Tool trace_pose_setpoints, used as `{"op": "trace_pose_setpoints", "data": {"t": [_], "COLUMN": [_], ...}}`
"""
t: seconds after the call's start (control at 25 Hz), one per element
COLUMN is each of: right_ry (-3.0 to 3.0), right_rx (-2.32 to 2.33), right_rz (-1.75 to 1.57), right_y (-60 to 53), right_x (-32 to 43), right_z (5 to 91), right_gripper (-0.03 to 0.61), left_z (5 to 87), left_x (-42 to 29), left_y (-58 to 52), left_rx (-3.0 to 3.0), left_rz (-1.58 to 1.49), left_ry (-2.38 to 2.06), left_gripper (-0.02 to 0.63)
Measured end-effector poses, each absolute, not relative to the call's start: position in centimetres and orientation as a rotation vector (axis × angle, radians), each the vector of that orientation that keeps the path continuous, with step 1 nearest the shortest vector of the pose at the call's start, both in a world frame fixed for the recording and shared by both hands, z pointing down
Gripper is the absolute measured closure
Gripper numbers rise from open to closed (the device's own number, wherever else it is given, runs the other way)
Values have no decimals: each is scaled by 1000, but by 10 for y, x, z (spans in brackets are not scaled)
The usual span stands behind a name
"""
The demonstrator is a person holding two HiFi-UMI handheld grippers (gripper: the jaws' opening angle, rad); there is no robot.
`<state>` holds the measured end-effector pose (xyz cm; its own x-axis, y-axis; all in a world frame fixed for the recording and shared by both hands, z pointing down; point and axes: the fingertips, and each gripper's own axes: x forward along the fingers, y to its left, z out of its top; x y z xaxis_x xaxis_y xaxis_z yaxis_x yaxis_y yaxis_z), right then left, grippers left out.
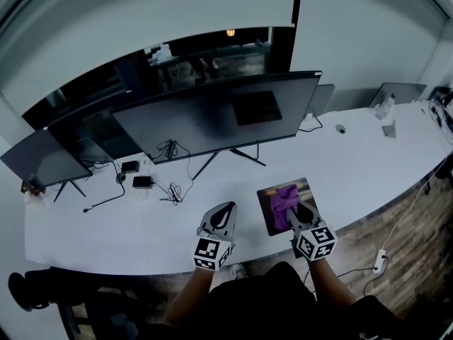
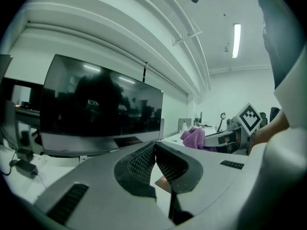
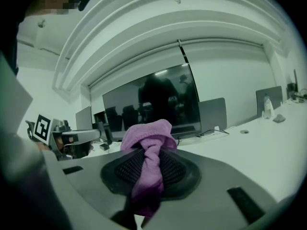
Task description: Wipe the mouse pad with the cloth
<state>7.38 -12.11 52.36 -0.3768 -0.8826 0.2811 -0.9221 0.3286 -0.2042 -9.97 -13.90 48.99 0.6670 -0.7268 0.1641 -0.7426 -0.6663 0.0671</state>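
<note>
A purple cloth (image 1: 285, 199) lies bunched on the square mouse pad (image 1: 269, 218) at the desk's front right. My right gripper (image 1: 297, 214) is shut on the cloth (image 3: 149, 152), which rises in a twist between the pads and flops over their tips. My left gripper (image 1: 221, 217) rests on the white desk to the left of the pad, shut with nothing in it; its pads (image 2: 144, 164) meet at the tips. From the left gripper view the cloth (image 2: 194, 137) and the right gripper (image 2: 225, 139) show to the right.
A wide dark monitor (image 1: 219, 115) on a thin stand spans the back of the desk (image 1: 106, 225), with a second screen (image 1: 42, 158) at far left. Cables and power bricks (image 1: 141, 181) lie at left. A bottle (image 1: 386, 105) stands at far right.
</note>
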Motion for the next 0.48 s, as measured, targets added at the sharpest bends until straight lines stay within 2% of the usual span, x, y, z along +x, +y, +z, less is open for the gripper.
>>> {"op": "trace_pose_setpoints", "data": {"t": [0.48], "right_ry": [-2402], "right_rx": [1582], "right_rz": [558], "right_y": [-162], "right_x": [77], "right_z": [565], "right_gripper": [482], "left_z": [520], "left_x": [-124], "left_y": [-168], "left_rx": [2621], "left_rz": [264], "left_ry": [-1379], "left_gripper": [592]}}
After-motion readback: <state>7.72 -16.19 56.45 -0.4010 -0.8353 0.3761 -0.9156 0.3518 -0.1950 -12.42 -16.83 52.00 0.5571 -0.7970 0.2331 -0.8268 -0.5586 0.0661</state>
